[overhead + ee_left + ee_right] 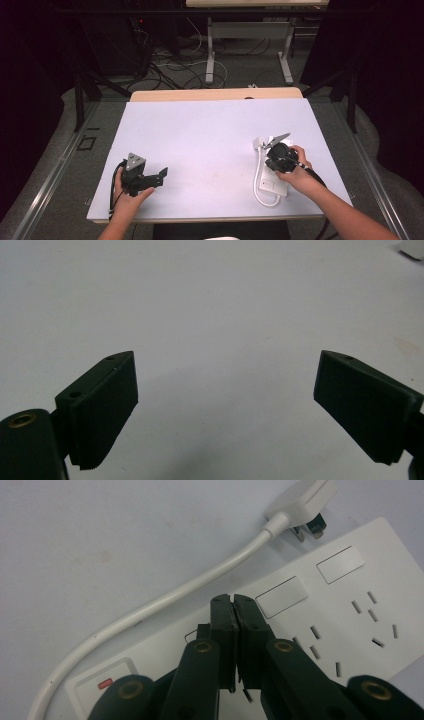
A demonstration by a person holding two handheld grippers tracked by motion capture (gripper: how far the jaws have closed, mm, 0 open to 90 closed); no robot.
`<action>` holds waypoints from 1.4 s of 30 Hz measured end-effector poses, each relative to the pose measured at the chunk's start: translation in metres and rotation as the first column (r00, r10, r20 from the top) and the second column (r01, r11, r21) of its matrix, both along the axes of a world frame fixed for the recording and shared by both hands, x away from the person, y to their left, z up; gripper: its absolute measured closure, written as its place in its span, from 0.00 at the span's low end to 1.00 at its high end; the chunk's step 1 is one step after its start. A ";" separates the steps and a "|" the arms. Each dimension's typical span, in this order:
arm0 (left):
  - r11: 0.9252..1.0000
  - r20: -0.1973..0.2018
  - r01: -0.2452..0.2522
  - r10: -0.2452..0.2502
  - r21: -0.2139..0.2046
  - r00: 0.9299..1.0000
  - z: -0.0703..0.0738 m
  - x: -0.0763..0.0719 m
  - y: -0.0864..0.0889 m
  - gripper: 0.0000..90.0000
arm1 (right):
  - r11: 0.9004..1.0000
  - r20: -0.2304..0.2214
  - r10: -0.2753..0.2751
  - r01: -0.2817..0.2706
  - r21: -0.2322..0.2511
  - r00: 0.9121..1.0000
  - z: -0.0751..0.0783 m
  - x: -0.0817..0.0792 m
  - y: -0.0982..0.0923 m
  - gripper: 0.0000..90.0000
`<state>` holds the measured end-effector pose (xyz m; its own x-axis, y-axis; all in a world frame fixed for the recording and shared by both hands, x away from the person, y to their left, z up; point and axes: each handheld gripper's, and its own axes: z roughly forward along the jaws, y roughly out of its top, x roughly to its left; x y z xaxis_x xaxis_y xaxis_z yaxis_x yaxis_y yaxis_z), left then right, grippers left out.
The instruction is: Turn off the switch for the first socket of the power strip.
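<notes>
Right hand-held gripper (233, 600) closed over white power strip (350, 605); left hand-held gripper (225, 390) wide open, empty.

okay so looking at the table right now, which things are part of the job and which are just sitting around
In the job:
- white power strip, under the shut right gripper
- its cable and plug

Just about:
- left gripper, open over the bare table
- floor cables
- far desk
</notes>
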<state>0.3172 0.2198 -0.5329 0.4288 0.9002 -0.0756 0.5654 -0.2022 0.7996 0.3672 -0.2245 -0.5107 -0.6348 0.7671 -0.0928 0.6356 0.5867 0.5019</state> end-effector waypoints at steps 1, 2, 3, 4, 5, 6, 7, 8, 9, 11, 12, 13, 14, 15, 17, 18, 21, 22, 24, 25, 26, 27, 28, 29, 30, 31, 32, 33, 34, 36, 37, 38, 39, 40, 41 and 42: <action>1.000 0.002 -0.001 0.001 -0.001 1.000 0.000 0.000 0.000 0.12 | 1.000 0.000 0.000 0.000 0.000 1.000 0.000 0.000 0.000 0.98; 1.000 -0.001 0.000 0.000 0.002 1.000 0.000 0.000 0.000 0.12 | 1.000 0.006 0.020 -0.020 -0.003 1.000 -0.001 0.002 -0.001 0.98; 1.000 0.000 0.000 0.000 0.000 1.000 0.000 0.000 0.000 0.12 | 1.000 0.009 0.012 -0.012 -0.002 1.000 -0.001 0.002 -0.001 0.98; 1.000 0.002 -0.001 0.001 0.000 1.000 0.000 0.000 0.000 0.12 | 1.000 0.002 0.004 -0.004 0.004 1.000 -0.001 0.003 -0.002 0.98; 1.000 0.002 -0.001 0.001 0.000 1.000 0.000 0.000 0.000 0.12 | 1.000 0.003 0.006 -0.006 0.011 1.000 -0.002 0.004 -0.003 0.98; 1.000 0.002 -0.001 0.001 0.000 1.000 0.000 0.000 0.000 0.12 | 1.000 0.006 -0.006 0.006 0.019 1.000 -0.002 0.004 -0.003 0.98; 1.000 0.001 -0.002 0.002 0.000 1.000 0.000 0.000 0.000 0.12 | 1.000 0.007 -0.007 0.007 0.022 1.000 -0.002 0.005 -0.004 0.97; 1.000 0.001 -0.002 0.002 0.000 1.000 0.000 0.000 0.000 0.12 | 1.000 0.006 -0.006 0.006 0.026 1.000 -0.002 0.005 -0.005 0.97; 1.000 0.001 -0.002 0.002 0.000 1.000 0.000 0.000 0.000 0.12 | 0.999 -0.001 -0.017 0.017 0.034 1.000 -0.002 0.005 -0.005 0.96; 1.000 0.001 -0.002 0.002 -0.001 1.000 0.000 0.000 0.000 0.12 | 0.999 0.000 -0.012 0.012 0.043 1.000 -0.002 0.006 -0.007 0.96; 1.000 0.001 -0.001 0.001 0.000 1.000 0.000 0.000 0.000 0.12 | 0.999 0.001 -0.010 0.010 0.044 1.000 -0.002 0.006 -0.008 0.96; 1.000 0.001 -0.002 0.002 0.000 1.000 0.000 0.000 0.000 0.12 | 0.999 -0.004 -0.020 0.020 0.048 1.000 -0.002 0.007 -0.008 0.96; 1.000 -0.003 -0.001 0.001 0.003 1.000 0.000 0.000 0.000 0.12 | 0.998 -0.005 -0.024 0.024 0.055 1.000 -0.002 0.007 -0.008 0.97; 1.000 -0.003 -0.002 0.002 0.002 1.000 0.000 0.000 0.000 0.12 | 0.997 -0.006 -0.025 0.025 0.070 1.000 -0.003 0.007 -0.008 0.97; 1.000 -0.002 -0.004 0.004 0.000 1.000 0.000 0.000 0.000 0.12 | 0.996 -0.025 -0.025 0.027 0.088 0.999 -0.003 0.008 -0.009 0.97; 1.000 -0.003 -0.004 0.004 0.001 1.000 0.000 0.000 0.000 0.12 | 0.996 -0.026 -0.020 0.022 0.089 0.999 -0.003 0.008 -0.009 0.97; 1.000 -0.004 -0.004 0.004 0.001 1.000 -0.001 0.000 0.000 0.12 | 0.996 -0.021 -0.007 0.009 0.088 1.000 -0.003 0.007 -0.009 0.97; 1.000 -0.004 -0.004 0.004 0.002 1.000 -0.001 0.000 0.000 0.12 | 0.996 -0.027 -0.004 0.006 0.087 1.000 -0.003 0.008 -0.010 0.97; 1.000 -0.004 -0.005 0.005 0.001 1.000 -0.001 0.000 0.000 0.13 | 0.996 -0.025 -0.017 0.019 0.091 1.000 -0.003 0.008 -0.009 0.97; 1.000 -0.003 -0.005 0.005 0.000 1.000 -0.001 0.000 0.000 0.13 | 0.996 -0.023 -0.020 0.022 0.091 1.000 -0.003 0.008 -0.009 0.97; 1.000 -0.003 -0.005 0.005 0.000 1.000 -0.001 0.000 0.000 0.13 | 0.995 -0.023 -0.010 0.012 0.094 1.000 -0.003 0.008 -0.009 0.97; 1.000 -0.003 -0.005 0.005 0.000 1.000 -0.001 0.000 0.000 0.13 | 0.996 -0.025 -0.006 0.008 0.093 1.000 -0.003 0.008 -0.010 0.97; 1.000 -0.003 -0.005 0.005 0.000 1.000 0.000 0.000 0.000 0.13 | 0.996 -0.025 -0.005 0.007 0.089 1.000 -0.003 0.008 -0.010 0.97; 1.000 -0.003 -0.005 0.005 0.000 1.000 -0.001 0.000 0.000 0.13 | 0.996 -0.024 -0.004 0.006 0.088 1.000 -0.003 0.008 -0.010 0.97; 1.000 -0.003 -0.005 0.005 0.001 1.000 -0.001 0.000 0.000 0.13 | 0.995 -0.012 -0.004 0.005 0.098 1.000 -0.004 0.008 -0.009 0.97; 1.000 -0.003 -0.005 0.005 0.001 1.000 -0.001 0.000 0.000 0.13 | 0.996 -0.018 -0.005 0.007 0.085 1.000 -0.003 0.007 -0.009 0.97; 1.000 -0.003 -0.004 0.004 0.002 1.000 -0.001 0.000 0.000 0.13 | 0.996 -0.020 -0.004 0.006 0.087 1.000 -0.003 0.007 -0.009 0.97; 1.000 -0.003 -0.005 0.005 0.001 1.000 -0.001 0.000 0.000 0.13 | 0.996 -0.019 -0.006 0.008 0.087 1.000 -0.003 0.007 -0.009 0.97; 1.000 -0.004 -0.004 0.004 0.002 1.000 -0.001 0.000 0.000 0.13 | 0.997 -0.010 -0.008 0.009 0.081 1.000 -0.003 0.007 -0.009 0.97; 1.000 -0.003 -0.004 0.004 0.003 1.000 -0.001 0.000 0.000 0.13 | 0.997 -0.018 -0.005 0.006 0.082 1.000 -0.003 0.008 -0.010 0.97; 1.000 -0.003 -0.005 0.005 0.003 1.000 -0.001 0.000 0.000 0.13 | 0.996 -0.016 -0.015 0.016 0.085 1.000 -0.004 0.007 -0.009 0.97; 1.000 -0.004 -0.005 0.005 0.003 1.000 -0.001 0.000 0.000 0.13 | 0.996 -0.015 -0.016 0.017 0.085 1.000 -0.004 0.007 -0.009 0.97; 1.000 -0.004 -0.005 0.005 0.003 1.000 -0.001 0.000 0.000 0.13 | 0.996 -0.016 -0.017 0.018 0.089 1.000 -0.004 0.007 -0.009 0.97; 1.000 -0.004 -0.004 0.004 0.003 1.000 -0.001 0.000 0.000 0.13 | 0.996 -0.015 -0.018 0.019 0.086 1.000 -0.004 0.007 -0.009 0.97; 1.000 -0.004 -0.004 0.004 0.004 1.000 -0.001 0.000 0.000 0.13 | 0.996 -0.014 -0.019 0.020 0.085 1.000 -0.003 0.007 -0.009 0.97; 1.000 -0.004 -0.003 0.004 0.005 1.000 -0.001 0.001 0.000 0.13 | 0.996 -0.012 -0.016 0.017 0.083 1.000 -0.003 0.007 -0.009 0.97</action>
<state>0.3178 0.2196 -0.5337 0.4254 0.9021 -0.0724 0.5695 -0.2046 0.7961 0.3738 -0.2338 -0.5141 -0.6226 0.7822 -0.0208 0.6508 0.5324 0.5413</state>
